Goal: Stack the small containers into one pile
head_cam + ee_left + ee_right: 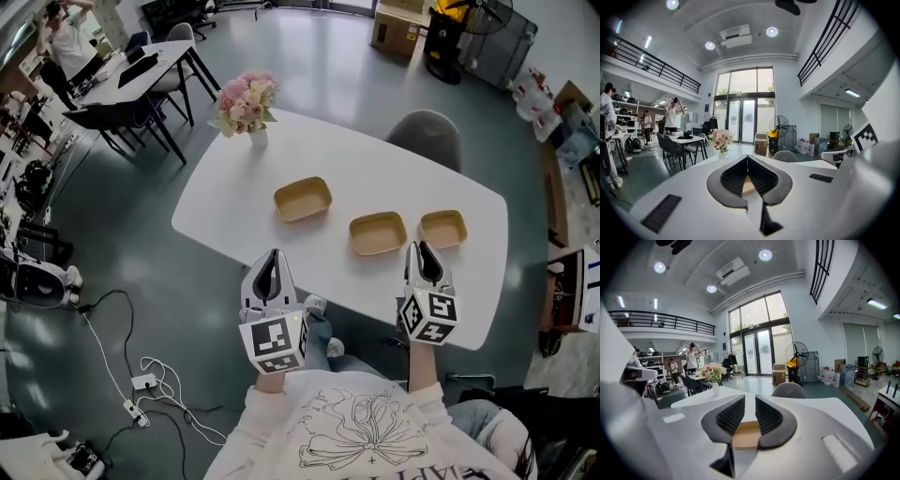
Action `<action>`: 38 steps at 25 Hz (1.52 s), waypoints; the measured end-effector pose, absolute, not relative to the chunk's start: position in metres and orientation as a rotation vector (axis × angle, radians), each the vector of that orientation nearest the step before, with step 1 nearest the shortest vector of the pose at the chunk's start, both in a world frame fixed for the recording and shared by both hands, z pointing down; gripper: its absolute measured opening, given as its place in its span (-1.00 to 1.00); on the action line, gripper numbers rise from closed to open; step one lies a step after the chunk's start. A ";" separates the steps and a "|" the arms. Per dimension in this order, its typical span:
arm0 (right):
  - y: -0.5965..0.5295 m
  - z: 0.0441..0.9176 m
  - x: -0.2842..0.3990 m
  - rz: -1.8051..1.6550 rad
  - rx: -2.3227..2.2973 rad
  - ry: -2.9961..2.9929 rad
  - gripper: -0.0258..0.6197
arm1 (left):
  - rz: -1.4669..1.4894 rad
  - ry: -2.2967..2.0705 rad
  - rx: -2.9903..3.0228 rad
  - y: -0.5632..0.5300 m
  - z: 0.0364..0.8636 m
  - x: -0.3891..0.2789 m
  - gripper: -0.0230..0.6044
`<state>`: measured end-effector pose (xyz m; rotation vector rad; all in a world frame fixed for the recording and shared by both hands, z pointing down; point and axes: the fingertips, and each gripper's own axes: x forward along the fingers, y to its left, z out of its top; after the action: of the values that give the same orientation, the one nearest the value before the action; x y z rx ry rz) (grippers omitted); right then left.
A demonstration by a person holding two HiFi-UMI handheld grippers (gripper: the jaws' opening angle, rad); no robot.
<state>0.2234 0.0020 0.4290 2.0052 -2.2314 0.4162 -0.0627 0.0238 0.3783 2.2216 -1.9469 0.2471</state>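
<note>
Three shallow tan containers sit apart on the white table (234, 211): a left one (302, 199), a middle one (378, 233) and a right one (442, 228). My left gripper (273, 255) hovers at the table's near edge, short of the left container, its jaws shut with the tips touching and nothing held. In the left gripper view (747, 158) a strip of tan container (748, 187) shows beyond the jaws. My right gripper (419, 247) is at the near edge between the middle and right containers. Its jaws (750, 398) stand narrowly open, a tan container (746, 434) lying just beyond them, untouched.
A vase of pink flowers (246, 105) stands at the table's far left corner. A grey chair (427, 129) is tucked in at the far side. Another table with dark chairs (141, 80) stands at the back left, and cables (150, 384) lie on the floor.
</note>
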 end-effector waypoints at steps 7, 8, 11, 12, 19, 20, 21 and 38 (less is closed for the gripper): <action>-0.060 0.472 0.243 0.504 2.009 -2.069 -0.61 | 0.302 -1.821 2.298 -0.065 0.392 -0.045 -0.91; -0.067 0.479 0.245 0.521 2.006 -2.043 -0.61 | 0.311 -1.796 2.304 -0.075 0.396 -0.043 -0.91; -0.081 0.506 0.250 0.574 1.982 -1.969 -0.61 | 0.348 -1.724 2.320 -0.104 0.411 -0.036 -0.91; -0.085 0.515 0.251 0.595 1.968 -1.954 -0.60 | 0.361 -1.705 2.324 -0.113 0.416 -0.034 -0.91; -0.087 0.574 0.267 0.731 1.888 -1.808 -0.53 | 0.444 -1.595 2.325 -0.147 0.447 -0.019 -0.91; -0.087 0.581 0.269 0.741 1.881 -1.788 -0.53 | 0.454 -1.583 2.324 -0.150 0.451 -0.018 -0.91; -0.088 0.588 0.271 0.754 1.876 -1.773 -0.53 | 0.464 -1.574 2.323 -0.152 0.455 -0.017 -0.91; -0.087 0.660 0.285 0.907 1.809 -1.632 -0.78 | 0.593 -1.493 2.253 -0.155 0.511 -0.021 -0.91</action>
<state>0.2846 -0.0865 0.6601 1.8090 -1.6317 0.9066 -0.0206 -0.1549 0.5110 2.2534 -1.4934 0.5932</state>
